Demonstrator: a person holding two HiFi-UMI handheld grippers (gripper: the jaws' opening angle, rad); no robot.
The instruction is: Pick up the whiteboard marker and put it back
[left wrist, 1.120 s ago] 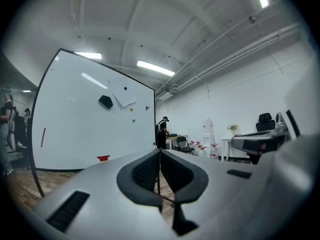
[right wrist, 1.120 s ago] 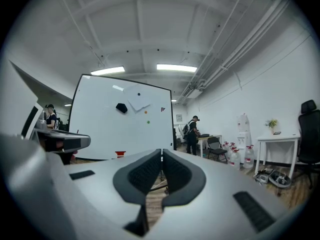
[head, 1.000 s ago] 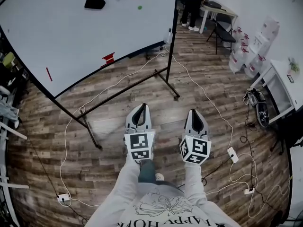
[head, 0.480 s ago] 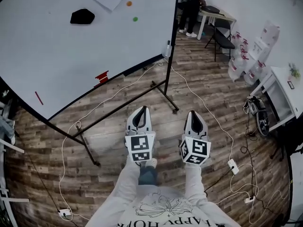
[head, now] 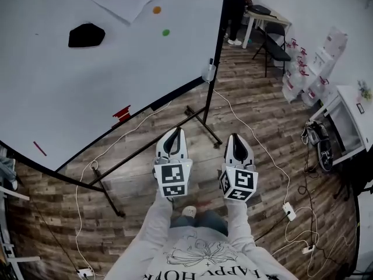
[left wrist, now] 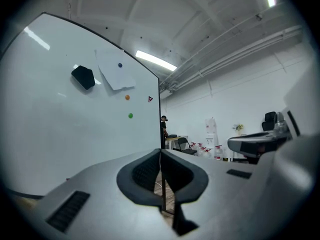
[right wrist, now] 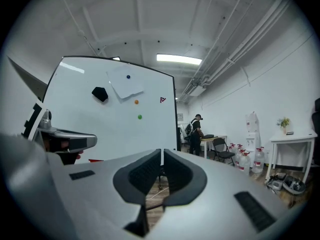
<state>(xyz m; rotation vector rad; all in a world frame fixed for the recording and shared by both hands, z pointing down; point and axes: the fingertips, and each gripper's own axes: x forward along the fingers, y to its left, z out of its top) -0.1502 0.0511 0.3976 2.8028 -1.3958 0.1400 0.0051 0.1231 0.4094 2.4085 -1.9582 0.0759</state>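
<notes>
Your left claw (head: 174, 134) is pressed fully shut with nothing between its jaws. Your right claw (head: 238, 139) is shut and empty too. You hold them level, side by side above the wooden floor (head: 256, 121), touching nothing.

Ahead and to your left stands the whiteboard (head: 87, 86). A small clear cup (head: 208, 73) hangs on its right post. Something slim and dark stands upright in it, too small to name.

The thin red bar low on the board's left looks like the whiteboard marker (head: 39, 149), well apart from both claws. Only the head view shows it. Only the gripper views show the ceiling light (right wrist: 179, 59). The right gripper view gives the clearest look at the person (right wrist: 195, 134) by the bench (right wrist: 212, 138), and at the water jugs (right wrist: 245, 160) further right, whose contents you cannot make out.
</notes>
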